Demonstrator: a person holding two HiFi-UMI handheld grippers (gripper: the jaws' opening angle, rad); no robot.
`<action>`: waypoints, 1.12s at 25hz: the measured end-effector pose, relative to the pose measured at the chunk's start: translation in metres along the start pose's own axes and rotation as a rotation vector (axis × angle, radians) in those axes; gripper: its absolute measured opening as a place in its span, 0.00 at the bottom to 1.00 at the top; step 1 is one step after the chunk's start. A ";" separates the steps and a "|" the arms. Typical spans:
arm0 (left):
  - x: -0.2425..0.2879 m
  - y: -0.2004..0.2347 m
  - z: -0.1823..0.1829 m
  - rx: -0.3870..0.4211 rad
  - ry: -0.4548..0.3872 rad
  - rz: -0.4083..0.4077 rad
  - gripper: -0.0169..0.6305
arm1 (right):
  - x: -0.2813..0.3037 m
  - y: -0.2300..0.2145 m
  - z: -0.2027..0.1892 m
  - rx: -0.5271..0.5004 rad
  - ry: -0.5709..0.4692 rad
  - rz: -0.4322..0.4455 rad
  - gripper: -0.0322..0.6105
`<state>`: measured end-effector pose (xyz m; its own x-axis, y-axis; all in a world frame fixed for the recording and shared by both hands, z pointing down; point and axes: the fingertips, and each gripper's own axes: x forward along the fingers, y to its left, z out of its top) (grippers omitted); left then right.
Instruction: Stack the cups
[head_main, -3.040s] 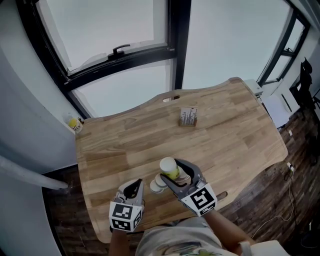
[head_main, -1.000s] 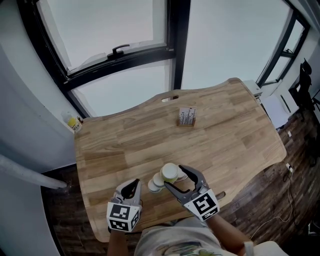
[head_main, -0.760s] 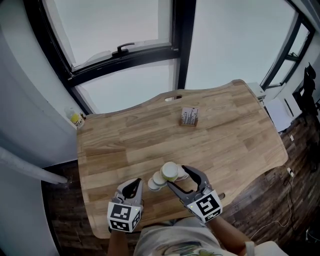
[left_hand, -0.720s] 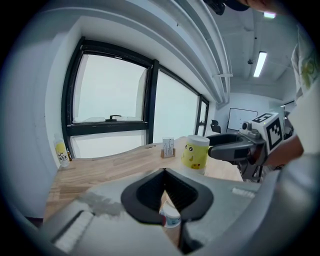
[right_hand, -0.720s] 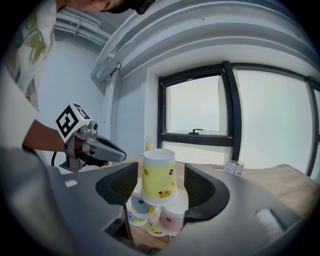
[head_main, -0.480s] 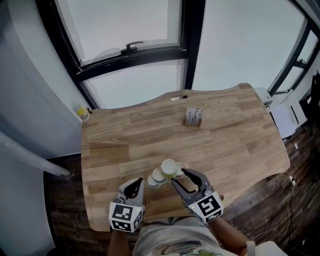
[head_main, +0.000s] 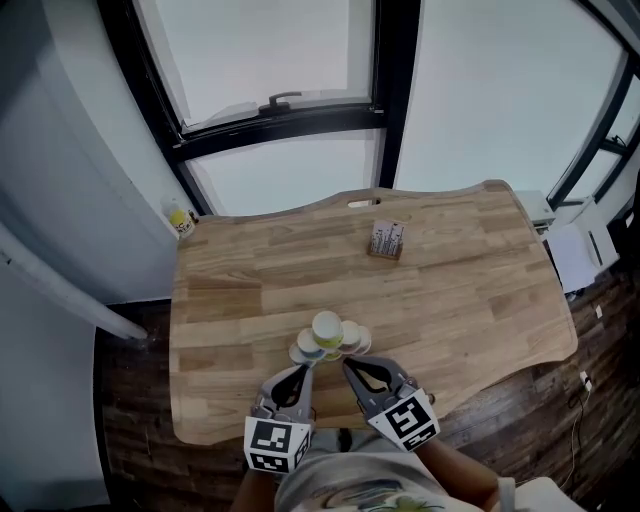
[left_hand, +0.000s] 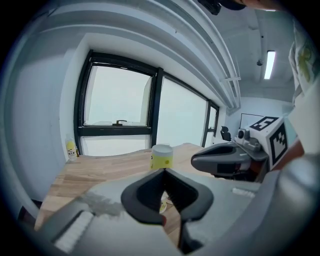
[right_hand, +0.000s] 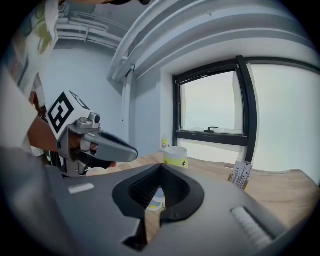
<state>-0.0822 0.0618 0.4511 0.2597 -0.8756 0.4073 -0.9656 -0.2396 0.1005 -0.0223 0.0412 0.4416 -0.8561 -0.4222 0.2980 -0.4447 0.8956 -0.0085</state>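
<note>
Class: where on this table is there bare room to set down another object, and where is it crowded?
Free: the wide bare wood right of the card holder toward the table's right edge, and the left stretch between the yellow bottle and the cups. Crowded: the near edge, around the cups.

Head view: high overhead, looking steeply down on the wooden table (head_main: 450, 270). Both gripper views: low, close to the tabletop, facing the window (left_hand: 117, 107). All three share the stacked cups (head_main: 327, 335).

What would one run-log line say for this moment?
left gripper: shut, empty | right gripper: jaws just closed, nothing between them | cups: grouped on table, one highest, just ahead of both grippers
</note>
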 end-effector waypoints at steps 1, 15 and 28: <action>-0.001 -0.005 0.000 -0.002 -0.002 0.002 0.04 | -0.001 0.002 0.001 -0.003 0.003 0.012 0.05; -0.012 -0.033 -0.003 -0.031 -0.019 0.040 0.04 | -0.014 0.020 -0.002 0.008 0.029 0.090 0.05; -0.011 -0.044 -0.005 -0.033 -0.018 0.030 0.04 | -0.023 0.020 -0.014 0.020 0.054 0.096 0.05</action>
<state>-0.0423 0.0844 0.4466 0.2303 -0.8898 0.3939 -0.9728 -0.1993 0.1184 -0.0083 0.0710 0.4478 -0.8795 -0.3263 0.3463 -0.3672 0.9283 -0.0580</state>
